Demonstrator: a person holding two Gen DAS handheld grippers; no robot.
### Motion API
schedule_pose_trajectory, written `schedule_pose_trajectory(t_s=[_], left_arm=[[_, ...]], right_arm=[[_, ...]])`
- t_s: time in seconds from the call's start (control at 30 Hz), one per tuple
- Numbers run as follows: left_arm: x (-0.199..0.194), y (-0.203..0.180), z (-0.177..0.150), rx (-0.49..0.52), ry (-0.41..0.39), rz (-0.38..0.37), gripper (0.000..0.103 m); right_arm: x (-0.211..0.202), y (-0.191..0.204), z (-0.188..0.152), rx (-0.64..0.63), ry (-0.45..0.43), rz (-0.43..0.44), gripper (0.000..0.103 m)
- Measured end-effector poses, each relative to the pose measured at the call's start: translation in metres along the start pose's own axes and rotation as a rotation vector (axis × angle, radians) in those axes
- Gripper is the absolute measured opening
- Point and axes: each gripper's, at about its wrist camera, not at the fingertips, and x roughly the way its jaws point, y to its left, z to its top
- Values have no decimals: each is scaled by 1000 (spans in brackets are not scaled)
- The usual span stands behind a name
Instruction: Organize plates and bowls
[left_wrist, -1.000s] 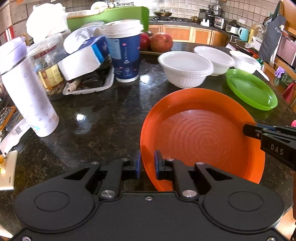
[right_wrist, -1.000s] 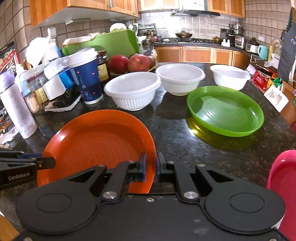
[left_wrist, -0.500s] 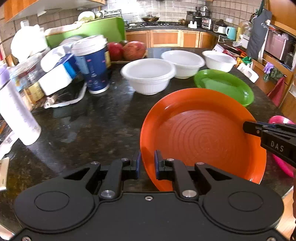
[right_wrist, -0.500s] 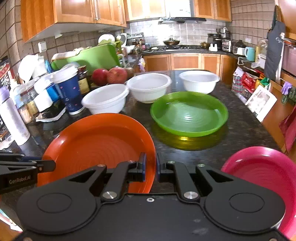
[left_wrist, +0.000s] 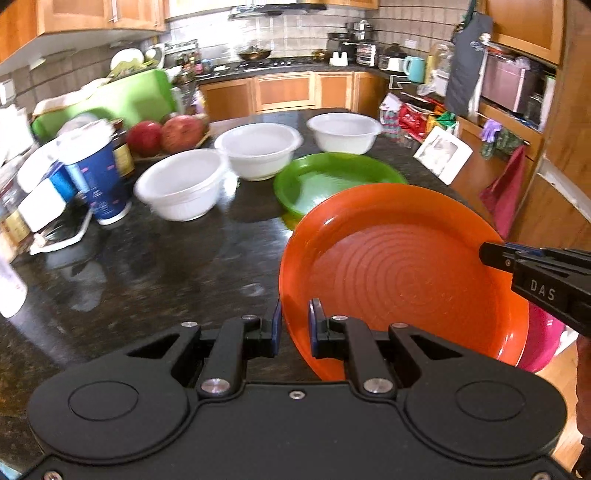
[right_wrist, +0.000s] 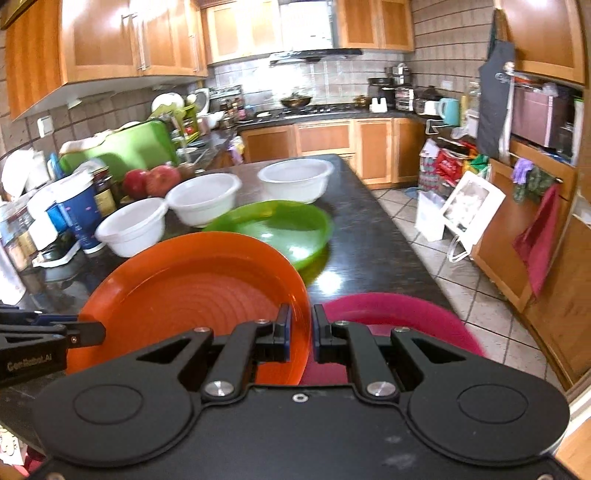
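Both grippers hold the orange plate (left_wrist: 399, 269) above the dark counter. My left gripper (left_wrist: 295, 326) is shut on its left rim. My right gripper (right_wrist: 300, 332) is shut on its right rim; the plate shows in the right wrist view (right_wrist: 192, 291) too. A pink plate (right_wrist: 399, 321) lies under the orange plate's right side near the counter's front right corner, and its edge shows in the left wrist view (left_wrist: 546, 343). A green plate (left_wrist: 332, 177) lies farther back. Three white bowls (left_wrist: 181, 188) (left_wrist: 258, 149) (left_wrist: 345, 131) stand behind it in a row.
A blue paper cup (left_wrist: 98, 181), jars, boxes and a white bottle crowd the counter's left side. Two red apples (left_wrist: 166, 134) sit on a tray by a green board (left_wrist: 122, 99). The counter (left_wrist: 166, 273) ends at the right, with tiled floor (right_wrist: 461, 280) beyond.
Both grippers have carried the orange plate up and to the right, over the pink plate. The bowls and green plate have shifted left in both views.
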Motion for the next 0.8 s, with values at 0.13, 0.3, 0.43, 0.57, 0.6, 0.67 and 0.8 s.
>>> schedule_pose_trajectory(t_s=[0.13,0.3,0.43,0.57,0.6,0.67,0.8], left_arm=[[5,-28,4,20,-5,-14,19],[14,-59,6,34,6,-23,19],[23,-81,5,41,33,-31,19],[30,-93,2,34,63,-37,19],[31,-95,2,29,68,-35,19],[32,-100,-1,18,75,-28,19],[33,-105,-4,-1,81,-7,19]], right_arm=[[-8,-31,-4,18,-2,-26,13],[-13,-68,-9,43,3,-56,13],[-13,-89,-13,58,12,-69,13],[-10,-105,-16,67,27,-68,13],[-9,-105,-16,66,30,-66,13],[-7,-108,-18,63,37,-59,13],[-3,-113,-20,57,52,-40,13]])
